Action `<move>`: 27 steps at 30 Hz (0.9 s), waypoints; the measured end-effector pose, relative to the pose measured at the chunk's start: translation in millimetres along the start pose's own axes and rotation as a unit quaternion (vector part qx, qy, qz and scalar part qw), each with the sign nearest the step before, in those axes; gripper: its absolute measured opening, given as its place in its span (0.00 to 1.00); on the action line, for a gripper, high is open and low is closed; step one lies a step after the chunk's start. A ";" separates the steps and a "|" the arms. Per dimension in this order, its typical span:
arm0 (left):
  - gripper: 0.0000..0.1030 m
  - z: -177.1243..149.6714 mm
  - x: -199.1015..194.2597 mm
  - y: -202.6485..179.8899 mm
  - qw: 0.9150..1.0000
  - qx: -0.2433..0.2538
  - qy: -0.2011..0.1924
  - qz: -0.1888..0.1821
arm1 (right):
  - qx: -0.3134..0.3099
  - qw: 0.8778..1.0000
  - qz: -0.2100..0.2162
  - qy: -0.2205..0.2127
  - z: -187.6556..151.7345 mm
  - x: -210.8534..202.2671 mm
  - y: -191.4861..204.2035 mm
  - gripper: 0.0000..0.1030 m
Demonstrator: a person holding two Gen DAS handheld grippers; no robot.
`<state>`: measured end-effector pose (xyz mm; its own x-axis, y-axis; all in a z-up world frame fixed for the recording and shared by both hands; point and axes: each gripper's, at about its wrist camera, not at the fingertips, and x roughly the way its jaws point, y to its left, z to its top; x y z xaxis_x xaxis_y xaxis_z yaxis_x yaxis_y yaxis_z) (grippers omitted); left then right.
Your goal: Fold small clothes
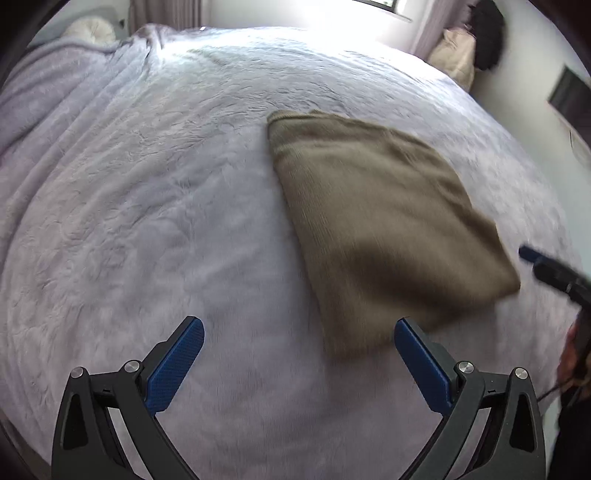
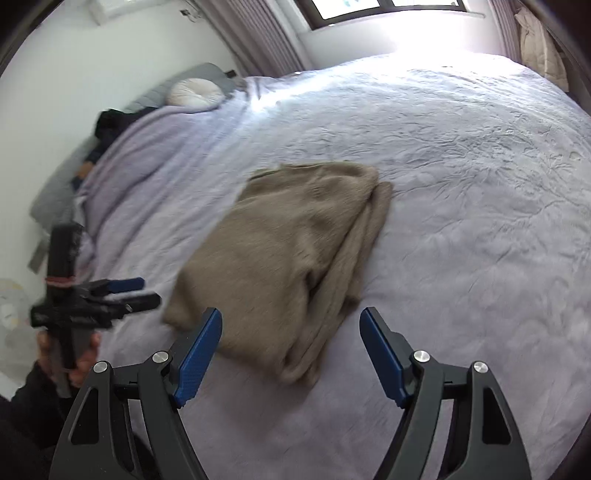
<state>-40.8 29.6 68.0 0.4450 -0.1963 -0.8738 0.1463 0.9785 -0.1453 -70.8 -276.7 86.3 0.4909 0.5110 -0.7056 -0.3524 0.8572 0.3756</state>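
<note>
A tan knitted garment (image 1: 373,218) lies folded into a rough rectangle on the lilac bedspread (image 1: 147,206); it also shows in the right wrist view (image 2: 288,251), with stacked folded edges along its right side. My left gripper (image 1: 299,332) is open and empty, just short of the garment's near left corner. My right gripper (image 2: 291,325) is open and empty, hovering at the garment's near edge. The left gripper also appears in the right wrist view (image 2: 144,291), held in a hand, to the left of the garment. The right gripper's tip shows in the left wrist view (image 1: 532,254) at the garment's right.
A round white cushion (image 2: 195,92) and dark clothes (image 2: 114,122) lie at the bed's head on the left. A beige pillow (image 1: 454,51) and a dark object (image 1: 487,33) stand by the wall. A window (image 2: 369,7) is behind the bed.
</note>
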 end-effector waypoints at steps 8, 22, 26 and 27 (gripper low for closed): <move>1.00 -13.0 32.3 -17.6 1.000 0.010 0.009 0.019 | -0.043 0.998 0.018 0.051 9.7 46.5 13.9 0.59; 1.00 -19.6 34.9 19.3 0.998 -0.056 -0.003 0.037 | -0.024 0.997 -0.009 0.074 9.5 49.1 -5.7 0.05; 1.00 -23.3 32.8 27.7 0.997 -0.072 0.020 0.020 | -0.022 0.996 -0.009 0.088 3.3 49.5 -9.8 0.07; 1.00 -23.3 28.1 26.3 0.997 -0.067 0.022 0.021 | -0.022 0.995 -0.010 0.093 1.7 49.7 -9.8 0.07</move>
<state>-45.0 51.3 28.8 0.4089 -0.1540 -0.8995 0.0076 0.9862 -0.1653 -41.7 -259.6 48.6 0.3427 0.4700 -0.8135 -0.3801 0.8612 0.3375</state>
